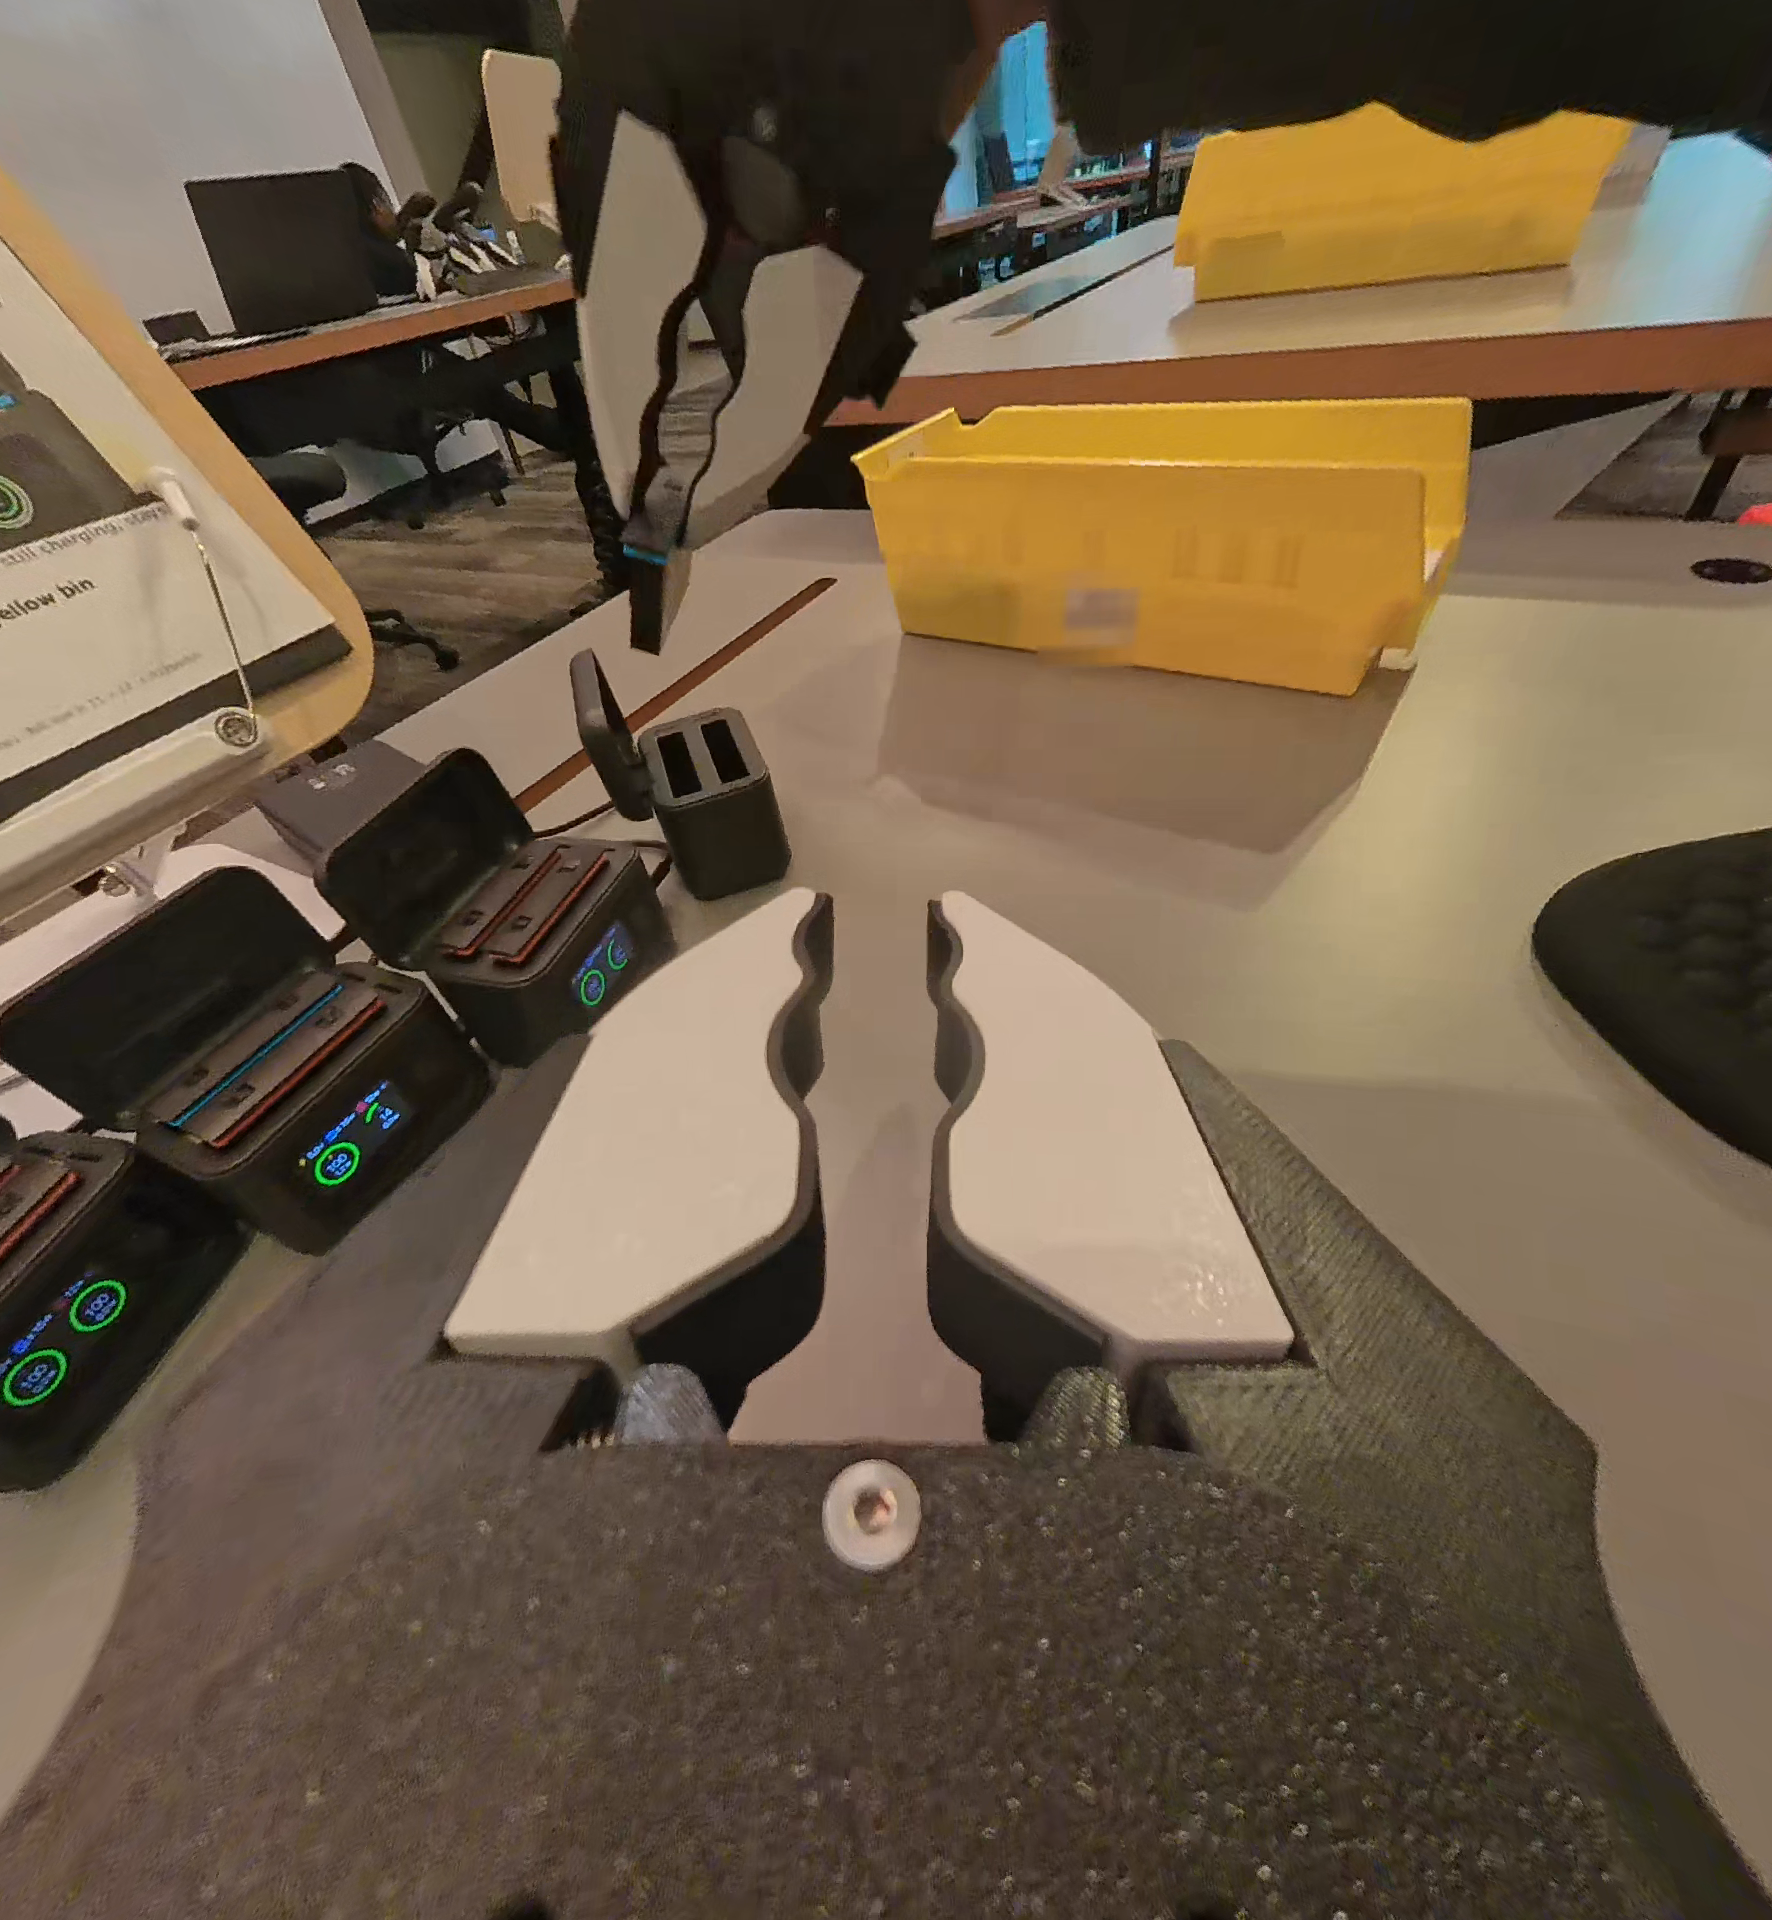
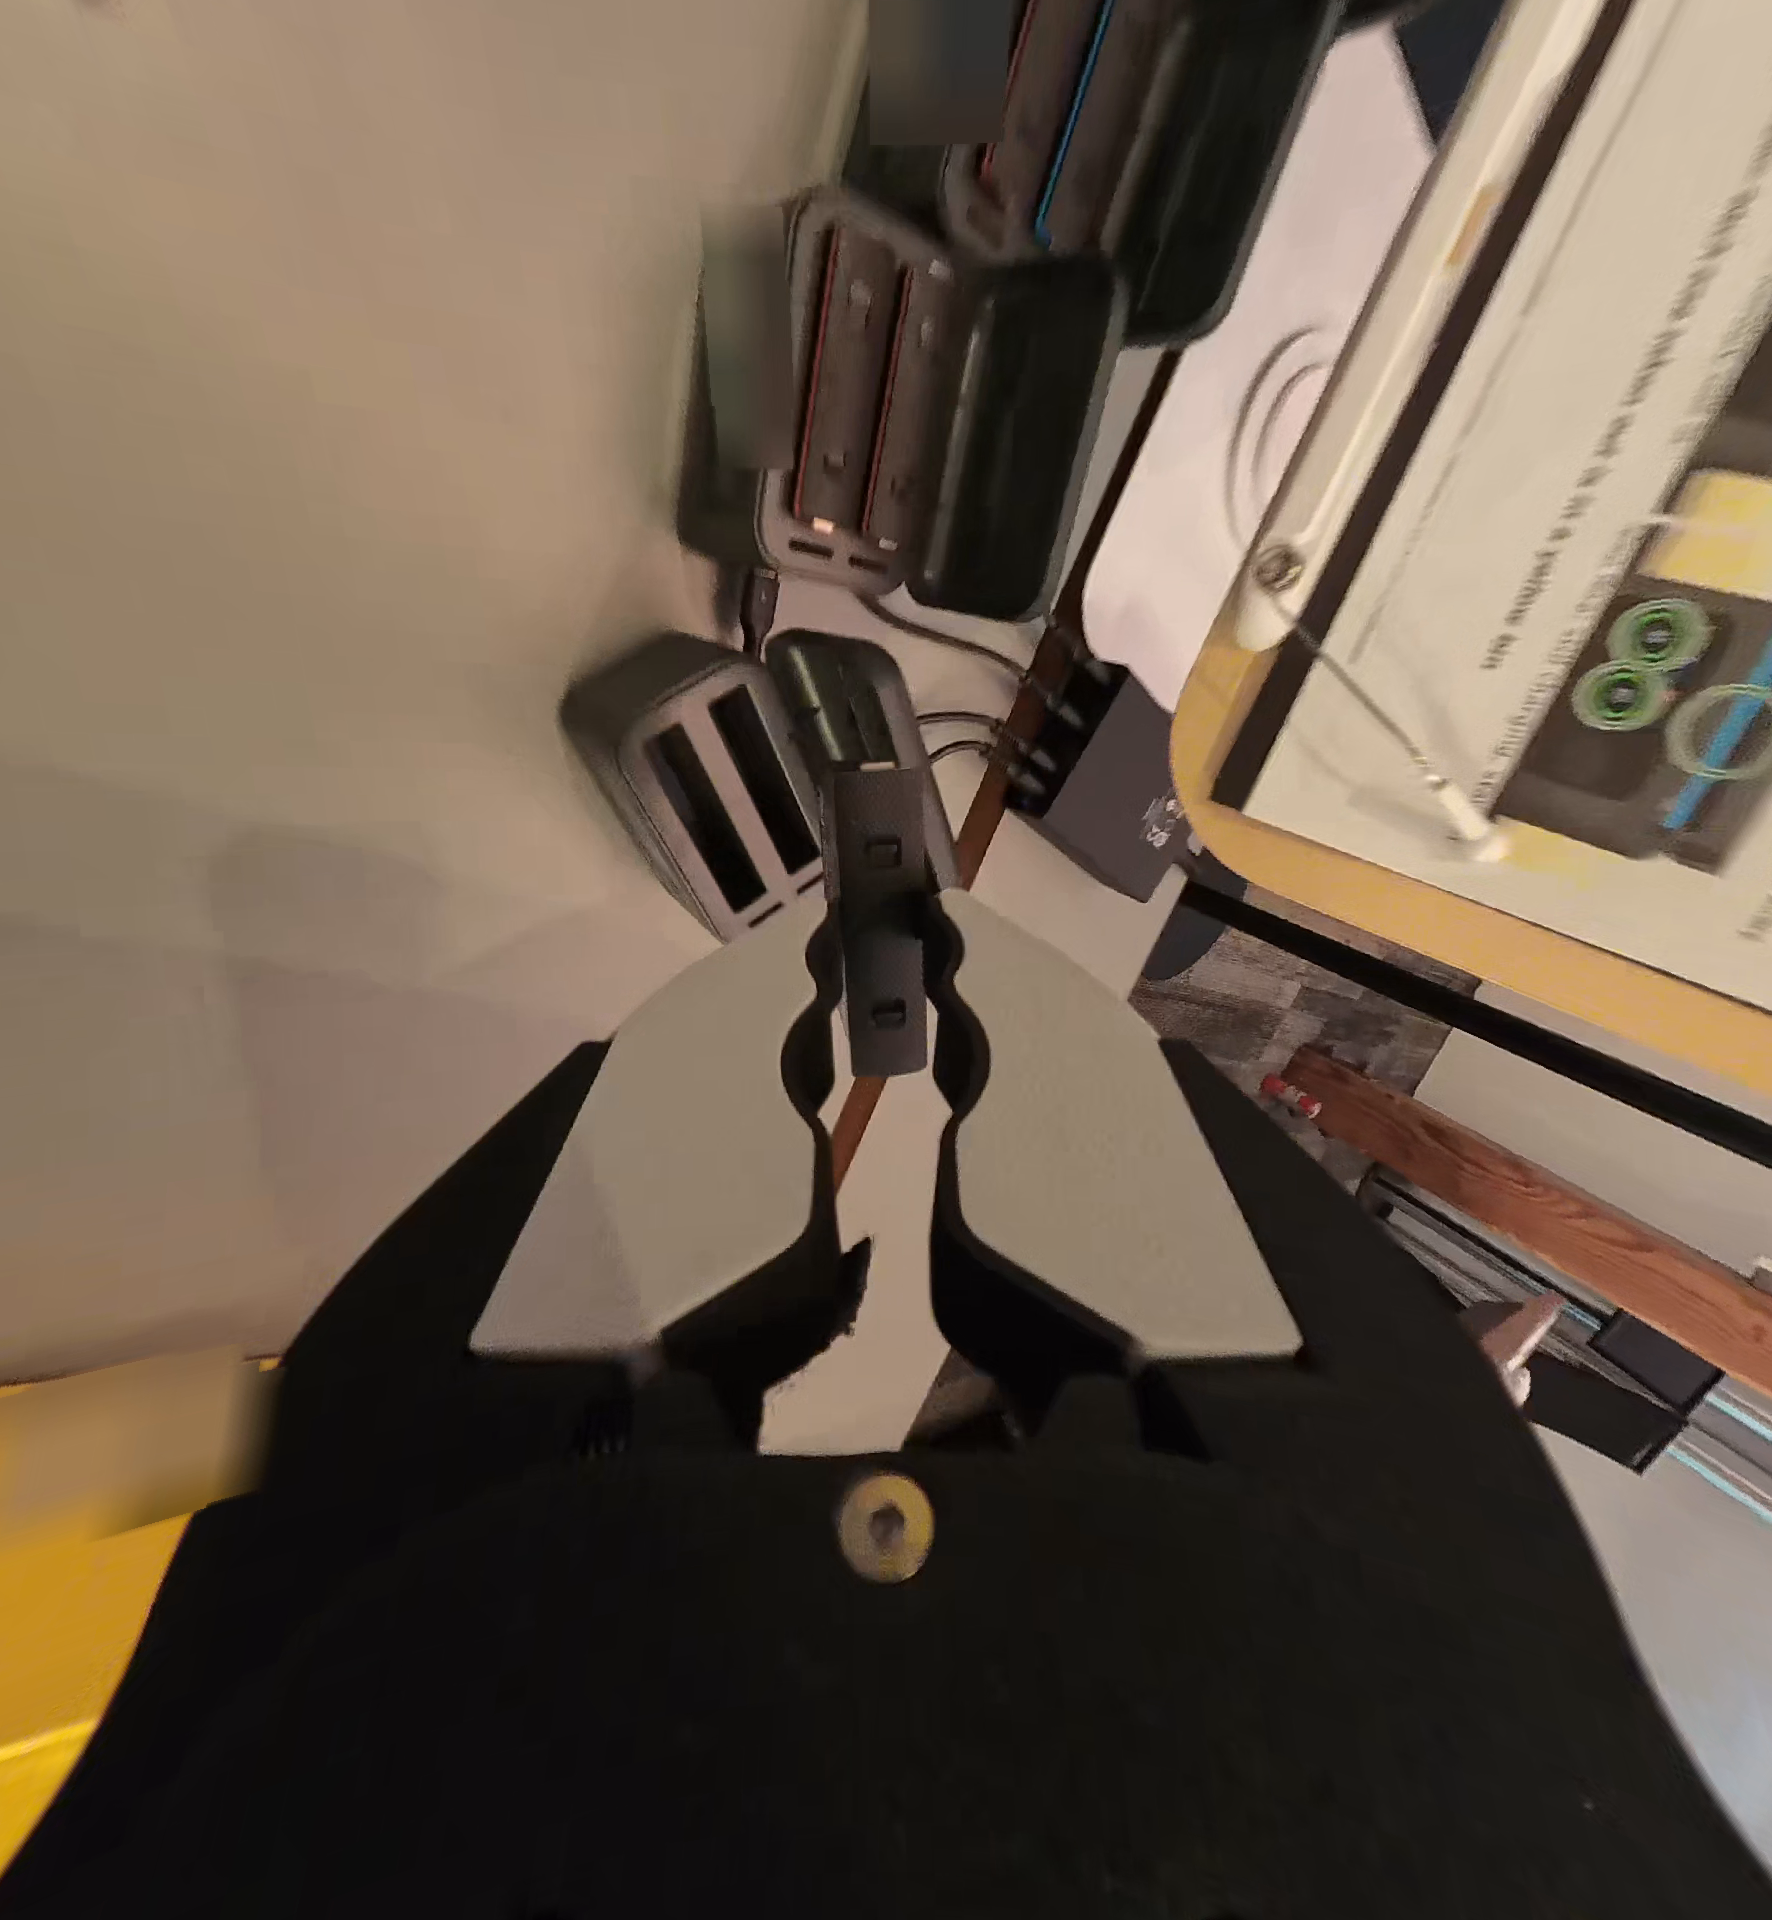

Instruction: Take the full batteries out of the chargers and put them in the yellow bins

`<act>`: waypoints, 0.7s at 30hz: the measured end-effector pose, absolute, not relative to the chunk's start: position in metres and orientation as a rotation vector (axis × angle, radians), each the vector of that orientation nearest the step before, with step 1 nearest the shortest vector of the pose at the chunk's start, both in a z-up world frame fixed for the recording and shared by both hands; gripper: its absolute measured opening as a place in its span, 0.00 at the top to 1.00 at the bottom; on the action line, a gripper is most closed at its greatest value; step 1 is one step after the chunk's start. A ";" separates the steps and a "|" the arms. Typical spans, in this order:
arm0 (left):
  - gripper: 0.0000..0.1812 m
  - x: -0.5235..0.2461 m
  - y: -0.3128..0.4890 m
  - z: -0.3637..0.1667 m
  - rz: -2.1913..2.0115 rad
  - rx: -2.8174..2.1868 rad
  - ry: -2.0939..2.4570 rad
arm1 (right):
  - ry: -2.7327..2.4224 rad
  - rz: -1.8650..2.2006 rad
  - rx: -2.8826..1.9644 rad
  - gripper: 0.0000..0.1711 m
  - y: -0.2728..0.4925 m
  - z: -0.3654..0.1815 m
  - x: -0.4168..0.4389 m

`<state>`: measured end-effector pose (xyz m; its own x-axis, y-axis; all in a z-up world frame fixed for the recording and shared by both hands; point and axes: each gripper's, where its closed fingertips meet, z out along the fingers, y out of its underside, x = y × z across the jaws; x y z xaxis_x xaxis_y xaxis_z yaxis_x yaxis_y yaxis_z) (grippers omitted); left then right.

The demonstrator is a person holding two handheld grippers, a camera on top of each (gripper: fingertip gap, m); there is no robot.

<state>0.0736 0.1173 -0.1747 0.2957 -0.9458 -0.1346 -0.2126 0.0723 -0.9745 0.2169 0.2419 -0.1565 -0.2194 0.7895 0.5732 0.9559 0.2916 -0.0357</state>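
Note:
My right gripper [image 2: 887, 925] is shut on a black battery [image 2: 877, 914]. In the left wrist view the same gripper [image 1: 658, 561] hangs above the table and holds the battery [image 1: 656, 592], which has a blue band, over an empty open charger [image 1: 716, 800]. That charger's two slots are empty in the right wrist view [image 2: 716, 821]. My left gripper [image 1: 877, 914] is open and empty, low over the table. Several open chargers with batteries and lit green rings stand at the left [image 1: 508, 914] [image 1: 258, 1070] [image 1: 20, 1299]. A yellow bin [image 1: 1162, 551] stands beyond, to the right.
A second yellow bin [image 1: 1381, 208] sits on a far table. A printed sign on a wooden board [image 1: 82, 540] leans at the left. A black mesh pad [image 1: 1734, 997] lies at the right. A dark hub with cables [image 2: 1100, 790] sits behind the chargers. The left gripper's tips are roughly 20 cm from the right gripper's.

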 end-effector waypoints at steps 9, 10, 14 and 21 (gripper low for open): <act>0.92 0.072 0.130 -0.195 -0.766 -1.456 1.180 | -2.333 -0.390 -1.504 0.92 0.266 -0.204 0.220; 0.92 0.073 0.131 -0.196 -0.768 -1.462 1.182 | -2.359 -0.380 -1.498 0.92 0.266 -0.208 0.220; 0.93 0.073 0.133 -0.202 -0.772 -1.476 1.186 | -2.428 -0.348 -1.466 0.92 0.265 -0.212 0.218; 0.93 0.075 0.133 -0.206 -0.786 -1.492 1.192 | -2.523 -0.346 -1.417 0.92 0.259 -0.214 0.216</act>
